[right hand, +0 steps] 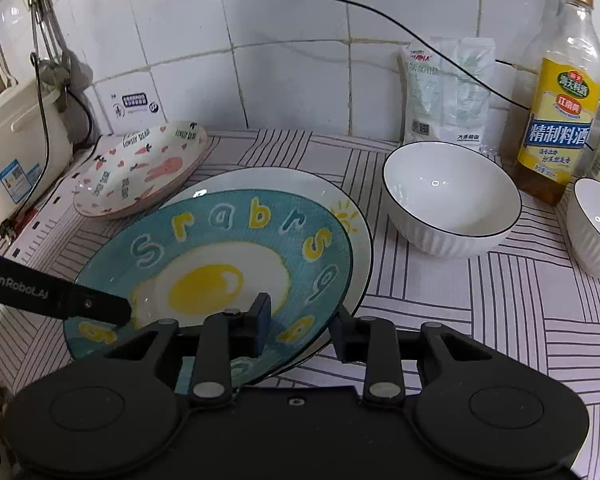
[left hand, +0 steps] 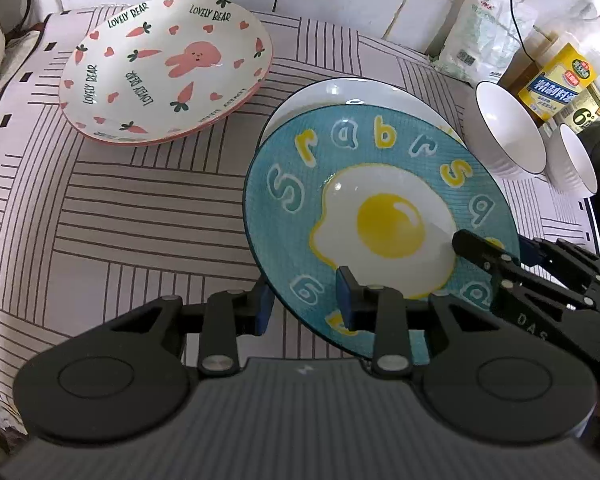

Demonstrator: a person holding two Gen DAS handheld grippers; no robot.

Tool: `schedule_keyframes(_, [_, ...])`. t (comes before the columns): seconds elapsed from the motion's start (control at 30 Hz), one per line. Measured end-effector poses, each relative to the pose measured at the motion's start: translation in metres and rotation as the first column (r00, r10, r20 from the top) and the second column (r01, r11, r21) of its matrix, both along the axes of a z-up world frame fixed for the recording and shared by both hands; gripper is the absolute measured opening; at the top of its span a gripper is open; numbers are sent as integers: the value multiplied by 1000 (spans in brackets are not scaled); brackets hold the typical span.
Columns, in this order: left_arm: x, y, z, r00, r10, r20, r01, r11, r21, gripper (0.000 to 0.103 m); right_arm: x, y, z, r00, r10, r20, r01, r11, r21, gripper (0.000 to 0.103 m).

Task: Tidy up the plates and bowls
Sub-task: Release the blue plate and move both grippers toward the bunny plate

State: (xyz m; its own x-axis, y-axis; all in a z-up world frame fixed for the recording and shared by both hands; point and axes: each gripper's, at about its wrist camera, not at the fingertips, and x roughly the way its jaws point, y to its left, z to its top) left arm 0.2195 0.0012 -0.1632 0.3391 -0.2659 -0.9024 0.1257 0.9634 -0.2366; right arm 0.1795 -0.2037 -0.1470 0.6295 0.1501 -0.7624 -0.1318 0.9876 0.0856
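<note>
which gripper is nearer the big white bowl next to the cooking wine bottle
Right. The right gripper straddles the egg plate's rim on the side facing the white bowl; the left gripper straddles the rim on the plate's far side from it.

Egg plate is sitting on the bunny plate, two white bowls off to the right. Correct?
Not quite. The egg plate sits on a white plate with a sun motif; the bunny plate lies apart, back left. The right wrist view shows it. Two white bowls are to the right.
</note>
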Motion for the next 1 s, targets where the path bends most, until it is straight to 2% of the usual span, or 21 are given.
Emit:
schedule_keyframes(0.2, [7, -1, -5, 1000, 17, -25, -17, 1000, -14, 31, 5, 8, -2, 999, -32, 3, 32, 998, -59, 44])
schedule_keyframes(0.3, [8, -5, -8, 1000, 13, -26, -14, 1000, -9, 31, 8, 14, -2, 996, -90, -22, 87, 991, -106, 46])
schedule_keyframes(0.4, [10, -9, -10, 1000, 7, -19, -7, 1000, 6, 31, 9, 19, -8, 991, -132, -5, 129, 979, -157, 47])
schedule_keyframes(0.57, [10, -15, -9, 1000, -10, -6, 10, 999, 37, 31, 8, 24, -15, 992, -121, 30, 125, 969, -212, 47])
schedule_keyframes(0.67, [10, -13, -9, 1000, -7, -9, 7, 1000, 24, 31, 4, 36, -20, 994, -88, 60, 102, 950, -296, 47])
schedule_keyframes(0.8, [9, -8, -3, 1000, -10, -8, 11, 1000, 12, 29, 0, 32, -17, 992, -102, 76, 119, 958, -260, 46])
schedule_keyframes(1.0, [-5, 4, 32, 998, -32, 45, 31, 999, 21, 29, -15, 26, 17, 990, -93, 103, 109, 980, -167, 46])
